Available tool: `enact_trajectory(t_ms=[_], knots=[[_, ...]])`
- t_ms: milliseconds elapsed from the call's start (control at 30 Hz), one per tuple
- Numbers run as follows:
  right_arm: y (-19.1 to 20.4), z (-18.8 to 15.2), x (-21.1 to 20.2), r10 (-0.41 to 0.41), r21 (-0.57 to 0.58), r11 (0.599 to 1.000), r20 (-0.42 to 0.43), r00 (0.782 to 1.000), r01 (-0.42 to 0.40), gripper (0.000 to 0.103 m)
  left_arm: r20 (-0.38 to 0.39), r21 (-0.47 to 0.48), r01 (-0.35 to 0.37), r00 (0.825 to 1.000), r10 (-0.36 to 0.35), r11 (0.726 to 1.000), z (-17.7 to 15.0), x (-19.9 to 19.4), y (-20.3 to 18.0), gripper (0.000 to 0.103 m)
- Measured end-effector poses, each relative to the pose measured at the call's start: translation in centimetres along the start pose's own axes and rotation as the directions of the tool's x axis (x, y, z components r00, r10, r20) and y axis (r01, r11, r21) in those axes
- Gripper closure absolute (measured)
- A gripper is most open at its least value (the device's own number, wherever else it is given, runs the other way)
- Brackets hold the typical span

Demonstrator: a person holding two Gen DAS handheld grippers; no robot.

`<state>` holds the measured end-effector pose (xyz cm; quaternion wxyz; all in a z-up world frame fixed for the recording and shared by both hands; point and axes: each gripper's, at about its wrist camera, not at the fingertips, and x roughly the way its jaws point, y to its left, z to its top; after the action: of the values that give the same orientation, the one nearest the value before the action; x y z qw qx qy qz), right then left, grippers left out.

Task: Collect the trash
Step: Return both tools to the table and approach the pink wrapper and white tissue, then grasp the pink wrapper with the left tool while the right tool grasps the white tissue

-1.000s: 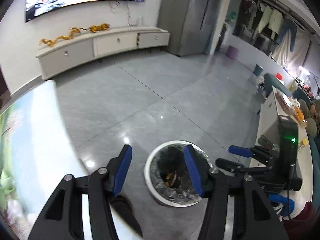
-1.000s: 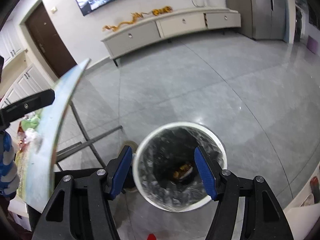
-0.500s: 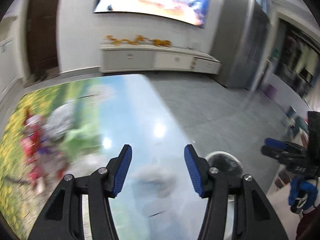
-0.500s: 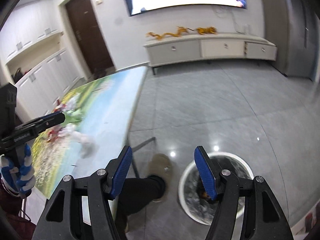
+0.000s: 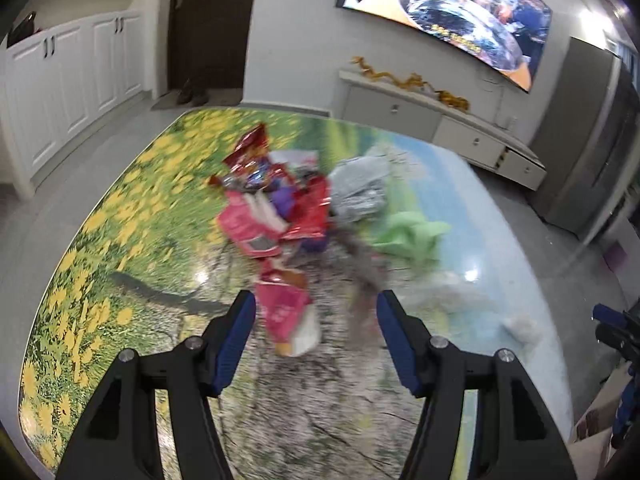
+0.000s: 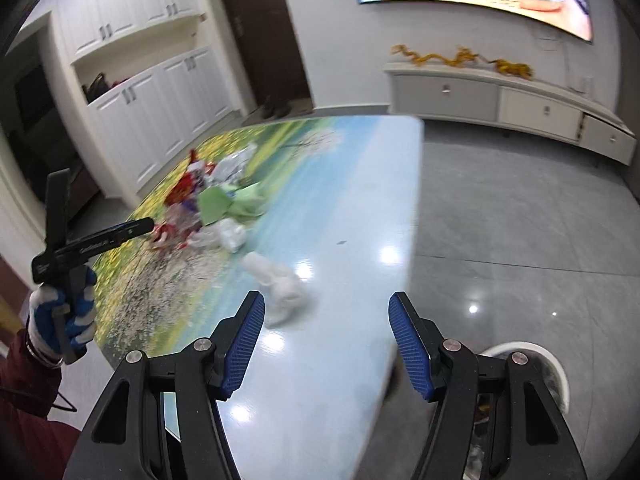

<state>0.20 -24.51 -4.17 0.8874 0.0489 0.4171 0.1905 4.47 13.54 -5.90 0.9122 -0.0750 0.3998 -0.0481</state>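
Through my left wrist camera, my left gripper [image 5: 314, 330] points down at a table [image 5: 132, 216] whose glossy top is printed with yellow flowers, green grass and pale sky. Its jaws are opening, with nothing pressed between the blue pads; a pink wrapper [image 5: 286, 312] lies on the table in the gap. Farther along sits the main heap of trash [image 5: 276, 200]: red and pink snack packets, a silver foil bag [image 5: 358, 190] and a green bag [image 5: 412, 236] beside them, all blurred. A small white scrap [image 5: 522, 325] lies apart near the table's right edge. Beyond the table are white cupboards [image 5: 76, 76], a dark door [image 5: 212, 24], a large wall screen [image 5: 452, 12] and a low white cabinet [image 5: 432, 116] with gold ornaments on top.

Through my right wrist camera, my right gripper [image 6: 326, 336] hangs over the near corner of the same table [image 6: 360, 184], jaws apart and empty. A crumpled white bag [image 6: 280, 284] lies just ahead of the left pad. The trash heap [image 6: 200, 208] is farther off, toward my gloved left hand [image 6: 62, 312] with its gripper. Grey shiny floor tiles [image 6: 520, 216] spread to the right, and a white bin [image 6: 548, 368] with a dark liner stands on them beside the table corner, partly hidden behind my right finger.
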Motion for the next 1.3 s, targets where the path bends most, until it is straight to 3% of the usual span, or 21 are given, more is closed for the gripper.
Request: enact_trajectory(t_ms=[433, 567, 667, 900, 1300], knots=[[3.2, 1.1, 7.0, 0.109, -0.08, 0.99, -0.1, 0.989, -0.118, 0.039, -0.09, -0.03, -0.046, 0.995, 0.044, 0.998, 0.5, 5.2, 1.3, 0.043], [3.4, 1.1, 8.3, 0.123, -0.087, 0.987, -0.12, 0.985, -0.134, 0.043, -0.086, -0.025, -0.053, 0.995, 0.05, 0.998, 0.4, 5.2, 1.3, 0.051], [3.4, 0.9, 8.9, 0.13, -0.088, 0.986, -0.129, 0.983, -0.142, 0.049, -0.084, -0.017, -0.049, 0.995, 0.047, 0.999, 0.2, 5.0, 1.1, 0.063], [3.8, 0.0, 9.5, 0.136, -0.105, 0.983, -0.139, 0.981, -0.151, 0.077, -0.071, 0.016, -0.056, 0.996, 0.057, 0.998, -0.8, 3.9, 0.3, 0.068], [4.5, -1.4, 5.3, 0.173, -0.11, 0.977, -0.073, 0.982, -0.18, 0.081, 0.023, 0.054, -0.055, 0.998, 0.054, 0.997, -1.8, -1.9, -1.9, 0.069]])
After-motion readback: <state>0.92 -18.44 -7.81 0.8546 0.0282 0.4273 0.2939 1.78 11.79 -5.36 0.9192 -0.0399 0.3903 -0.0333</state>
